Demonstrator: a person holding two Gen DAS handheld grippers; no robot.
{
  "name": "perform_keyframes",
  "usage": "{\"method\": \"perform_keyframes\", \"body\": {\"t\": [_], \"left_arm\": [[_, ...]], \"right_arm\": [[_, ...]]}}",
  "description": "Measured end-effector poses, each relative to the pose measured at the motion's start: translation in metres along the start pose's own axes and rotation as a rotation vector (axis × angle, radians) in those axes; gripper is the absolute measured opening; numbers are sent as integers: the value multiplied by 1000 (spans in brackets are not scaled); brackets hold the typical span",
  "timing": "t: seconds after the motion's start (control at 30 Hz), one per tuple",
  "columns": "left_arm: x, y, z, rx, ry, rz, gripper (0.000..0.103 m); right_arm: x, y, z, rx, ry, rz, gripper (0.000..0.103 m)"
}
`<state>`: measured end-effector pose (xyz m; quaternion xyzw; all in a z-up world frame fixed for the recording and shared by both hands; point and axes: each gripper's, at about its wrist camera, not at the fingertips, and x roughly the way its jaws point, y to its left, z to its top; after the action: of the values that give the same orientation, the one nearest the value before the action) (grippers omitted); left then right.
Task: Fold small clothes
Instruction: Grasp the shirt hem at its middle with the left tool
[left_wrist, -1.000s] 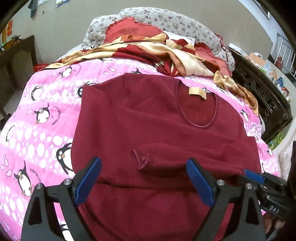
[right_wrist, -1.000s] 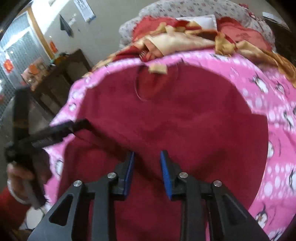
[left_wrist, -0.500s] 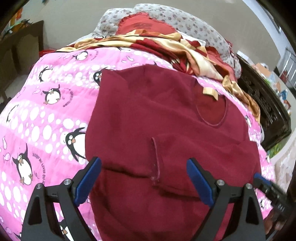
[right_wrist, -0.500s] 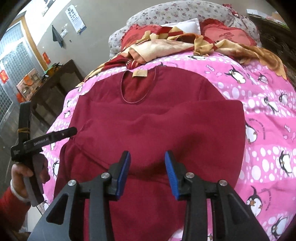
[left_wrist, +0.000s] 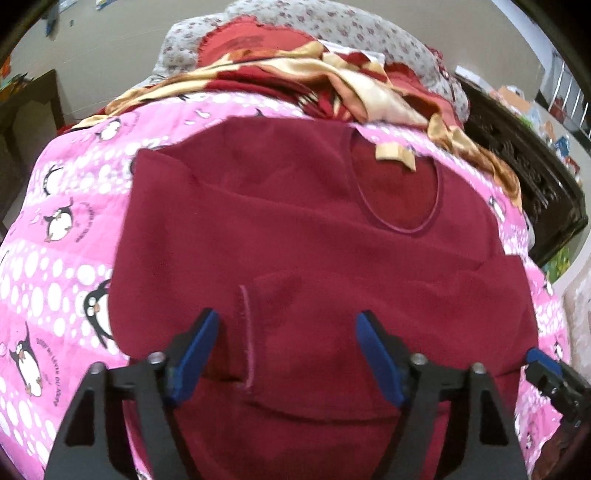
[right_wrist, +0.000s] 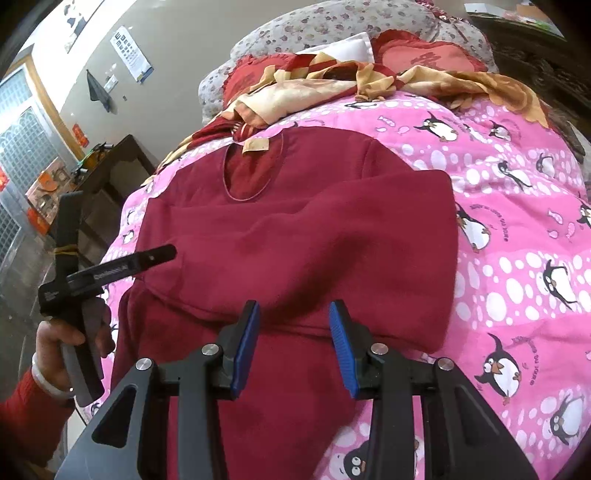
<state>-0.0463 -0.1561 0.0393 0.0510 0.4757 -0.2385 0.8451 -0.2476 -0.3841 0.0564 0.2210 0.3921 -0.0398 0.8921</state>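
Observation:
A dark red sweater (left_wrist: 295, 221) with a round neck and a tan label (left_wrist: 393, 155) lies flat on a pink penguin quilt (left_wrist: 62, 266), both sleeves folded across its body. My left gripper (left_wrist: 287, 325) hovers over the lower body, its jaws closing. A folded sleeve's cuff edge (left_wrist: 245, 332) lies between the blue pads (left_wrist: 195, 347), untouched. My right gripper (right_wrist: 294, 310) stands open over the sweater (right_wrist: 314, 240), just above the folded sleeve's lower edge, with nothing gripped. In the right wrist view the left gripper (right_wrist: 155, 256) shows from the side, held by a hand (right_wrist: 55, 339).
A gold-and-red blanket (left_wrist: 314, 81) and floral pillows (left_wrist: 351, 33) are heaped at the bed's head. Dark carved furniture (left_wrist: 524, 173) runs along the right side of the bed. A dark table (right_wrist: 110, 166) stands to the left, by a wall and window.
The left gripper's jaws have narrowed, and it has come down and forward over the sleeve cuff. The right gripper's jaws have widened a little, and it has shifted sideways along the sweater.

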Motion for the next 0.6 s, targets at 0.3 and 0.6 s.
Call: {"method": "perform_keyframes", "body": {"t": [0.3,0.6], "left_arm": [[0,-8,3,46,0,41,27],[-23,-12,8,71,-34,52,11]], "right_arm": [[-9,-10,-7,42,-17,-10,47],[-16,-17,-13,82,-32,4,47]]}}
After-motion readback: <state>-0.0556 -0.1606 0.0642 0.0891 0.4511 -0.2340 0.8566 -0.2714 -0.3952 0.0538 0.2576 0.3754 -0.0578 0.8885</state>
